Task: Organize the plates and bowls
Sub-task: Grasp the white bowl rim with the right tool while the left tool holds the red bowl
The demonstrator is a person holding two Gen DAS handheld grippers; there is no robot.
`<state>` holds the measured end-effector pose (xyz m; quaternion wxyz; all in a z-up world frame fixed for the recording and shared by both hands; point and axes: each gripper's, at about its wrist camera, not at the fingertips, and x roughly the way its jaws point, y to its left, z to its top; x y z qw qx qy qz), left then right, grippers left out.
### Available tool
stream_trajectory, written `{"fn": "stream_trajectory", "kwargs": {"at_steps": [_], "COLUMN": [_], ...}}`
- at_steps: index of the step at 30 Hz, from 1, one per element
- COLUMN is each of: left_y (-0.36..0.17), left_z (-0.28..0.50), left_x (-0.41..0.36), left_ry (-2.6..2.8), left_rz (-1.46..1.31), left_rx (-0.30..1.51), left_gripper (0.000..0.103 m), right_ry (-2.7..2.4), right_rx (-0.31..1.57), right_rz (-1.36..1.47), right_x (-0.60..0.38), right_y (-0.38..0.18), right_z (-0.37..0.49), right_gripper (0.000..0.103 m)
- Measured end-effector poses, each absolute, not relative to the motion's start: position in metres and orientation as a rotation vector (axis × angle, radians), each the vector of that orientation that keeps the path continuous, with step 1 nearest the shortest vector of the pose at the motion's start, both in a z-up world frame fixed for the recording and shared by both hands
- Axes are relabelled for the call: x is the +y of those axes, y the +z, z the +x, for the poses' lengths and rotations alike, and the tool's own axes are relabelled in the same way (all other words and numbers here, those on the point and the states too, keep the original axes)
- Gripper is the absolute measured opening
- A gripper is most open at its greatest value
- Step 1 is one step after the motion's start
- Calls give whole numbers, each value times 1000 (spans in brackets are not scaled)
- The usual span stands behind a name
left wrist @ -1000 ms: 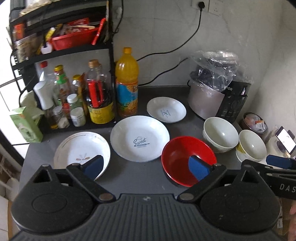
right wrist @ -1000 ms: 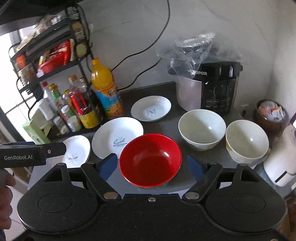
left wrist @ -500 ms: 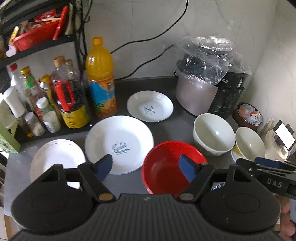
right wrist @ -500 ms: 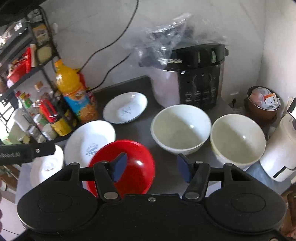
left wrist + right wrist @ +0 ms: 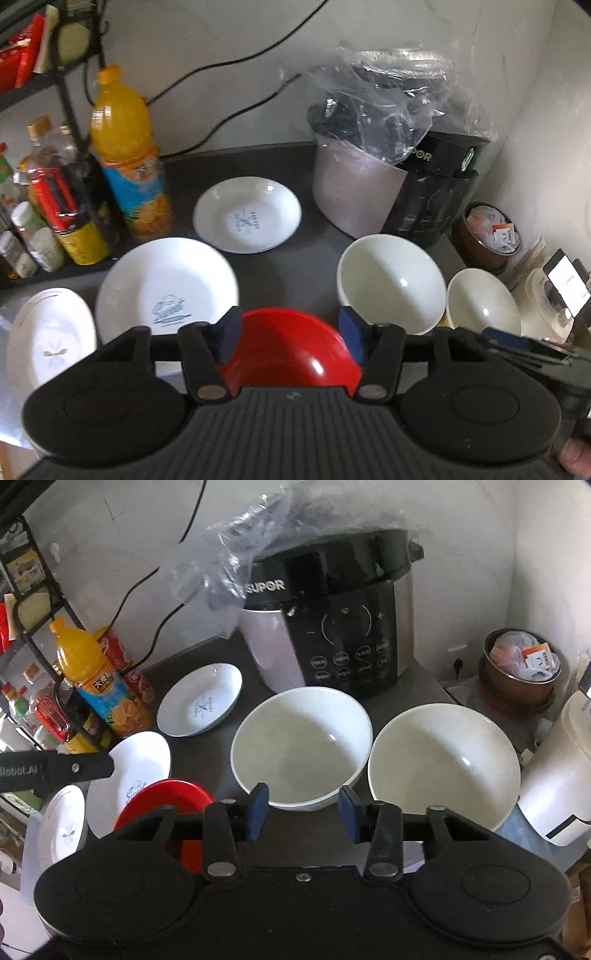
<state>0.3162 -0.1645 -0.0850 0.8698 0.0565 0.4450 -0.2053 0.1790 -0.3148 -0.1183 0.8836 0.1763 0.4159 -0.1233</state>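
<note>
Reading "SUPOR", the black-fronted pressure cooker [image 5: 332, 627] stands far; both half-open grippers are closing: left gripper [image 5: 291, 334] astride the upright round red bowl [image 5: 288, 350], right gripper [image 5: 301, 808] empty before the upright white bowl [image 5: 301, 746].

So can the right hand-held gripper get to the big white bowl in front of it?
Probably yes. The right hand-held gripper points straight at the white bowl, nothing sits between them, and its closing jaws are empty.

The cooker [image 5: 332, 627] stood at the back of the counter [image 5: 295, 258]. Before it sat two bowls [image 5: 301, 746] [image 5: 443, 764] side by side. Left of it lay a small plate [image 5: 199, 699], and farther left a bottle [image 5: 99, 686].
</note>
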Motion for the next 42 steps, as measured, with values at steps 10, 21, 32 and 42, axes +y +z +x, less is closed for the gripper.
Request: {"fn": "stream_trajectory", "kwargs": {"at_steps": [10, 21, 32, 42], "left_y": [-113, -154, -186, -216], "left_z": [343, 372, 397, 418], "left_x": [-200, -224, -250, -264], "left_ry": [-427, -389, -398, -364], "left_rz": [98, 92, 96, 103], "left_rx": [959, 1049, 1109, 1192], "left_gripper": [49, 32, 31, 8], "right_ry": [-217, -223, -254, -278], "right_rx": [889, 985, 1006, 1061], "right_rz": [443, 539, 549, 560], "right_x": [-338, -349, -360, -361], "right_y": [-147, -181, -182, -180], "right_z": [195, 212, 227, 236], "right_gripper": [25, 17, 20, 27]}}
